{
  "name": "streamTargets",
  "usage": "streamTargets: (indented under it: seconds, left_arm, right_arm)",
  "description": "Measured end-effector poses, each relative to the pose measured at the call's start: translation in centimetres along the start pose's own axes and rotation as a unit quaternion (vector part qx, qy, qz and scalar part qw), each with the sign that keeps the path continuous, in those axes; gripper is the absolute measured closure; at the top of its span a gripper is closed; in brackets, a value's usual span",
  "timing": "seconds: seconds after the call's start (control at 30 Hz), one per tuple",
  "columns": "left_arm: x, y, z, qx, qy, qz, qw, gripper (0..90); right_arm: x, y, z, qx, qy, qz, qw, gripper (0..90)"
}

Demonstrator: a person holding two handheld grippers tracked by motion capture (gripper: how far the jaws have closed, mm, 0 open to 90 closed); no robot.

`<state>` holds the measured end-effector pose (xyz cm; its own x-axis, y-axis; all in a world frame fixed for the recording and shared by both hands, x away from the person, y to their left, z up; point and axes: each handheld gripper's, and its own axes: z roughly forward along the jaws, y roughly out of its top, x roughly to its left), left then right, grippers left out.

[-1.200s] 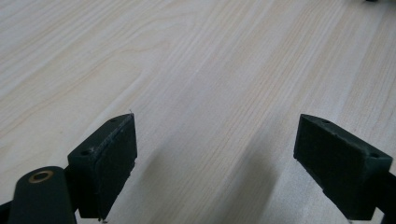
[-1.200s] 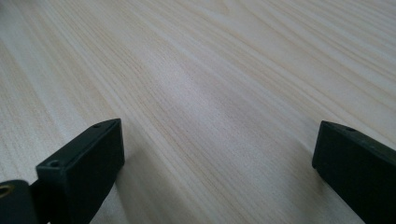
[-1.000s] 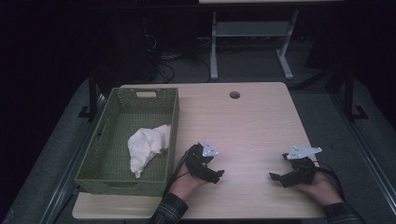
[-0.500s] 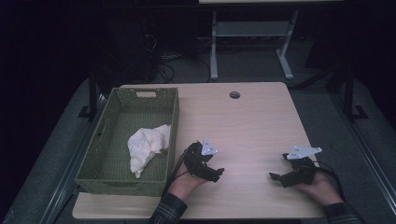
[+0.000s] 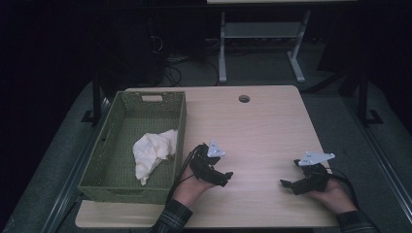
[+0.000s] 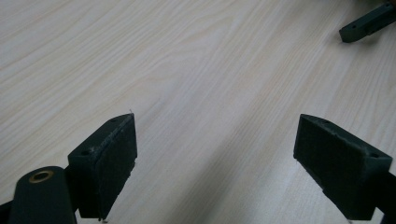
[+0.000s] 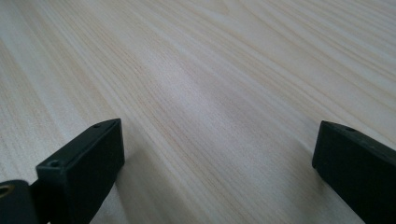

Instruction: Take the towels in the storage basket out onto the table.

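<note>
Cloth [image 5: 153, 154]: white, crumpled, lying in the basket [image 5: 108, 160], in the half nearer the person and against the right-hand wall; one fold rises to about the level of that wall's rim. Nothing grips or touches it. Basket: green, woven, rectangular, with a handle slot in the far end wall; it sits on the left part of the table [image 5: 262, 131], its long side running away from the person. Left gripper [image 5: 224, 177]: held low over the table just right of the basket's near right corner, near the cloth but apart from it, jaws pointing right toward the other gripper. In the left gripper view its jaws stand wide apart, bare wood grain between the pads [image 6: 108, 163], nothing held; the tip of the other gripper's jaw shows at the top right corner. Right gripper [image 5: 286, 184]: low over the table near the right front edge, well apart from basket and cloth, jaws pointing left. In the right gripper view its jaws are likewise spread wide over bare tabletop, nothing between them. Table: light wood, a round cable hole [image 5: 244, 98] near the far edge. Floor around it is dark; a grey stand [image 5: 257, 39] is behind the table.
</note>
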<state>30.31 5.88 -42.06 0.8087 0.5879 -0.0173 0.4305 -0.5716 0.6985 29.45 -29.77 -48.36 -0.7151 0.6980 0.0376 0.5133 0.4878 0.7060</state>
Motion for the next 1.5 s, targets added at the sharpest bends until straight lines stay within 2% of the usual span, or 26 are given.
streamTargets:
  seconds: [0.17,0.77,0.93,1.0,1.17,1.27,1.5]
  left_arm:
    - [0.0,0.7,-0.4,0.007,-0.012,0.0,0.9999,12.9]
    - [0.8,2.7,-1.6,0.005,-0.035,-0.001,0.9994,12.9]
    - [1.3,3.3,-2.2,0.005,-0.03,0.004,0.9995,13.0]
    - [1.5,3.5,-2.6,-0.002,-0.032,-0.004,0.9995,13.0]
    - [2.1,3.7,-3.2,0.007,-0.033,0.005,0.9994,13.0]
    - [2.3,3.7,-3.4,0.005,-0.036,0.002,0.9993,13.1]
    - [3.0,4.0,-4.7,-0.006,-0.033,0.004,0.9994,13.1]
  right_arm:
    - [0.0,0.0,0.0,0.0,0.0,0.0,1.0,1.8]
    - [0.0,0.0,0.0,0.0,0.0,-0.001,1.0,1.8]
    - [0.0,0.0,0.0,0.0,0.0,-0.001,1.0,1.8]
    - [0.0,0.0,0.0,0.0,0.0,0.0,1.0,1.8]
    - [-0.1,0.0,0.0,0.0,0.0,-0.003,1.0,1.8]
    - [-0.1,0.0,0.0,0.0,0.0,-0.003,1.0,1.8]
    - [0.0,0.0,0.0,0.0,0.0,-0.002,1.0,1.8]
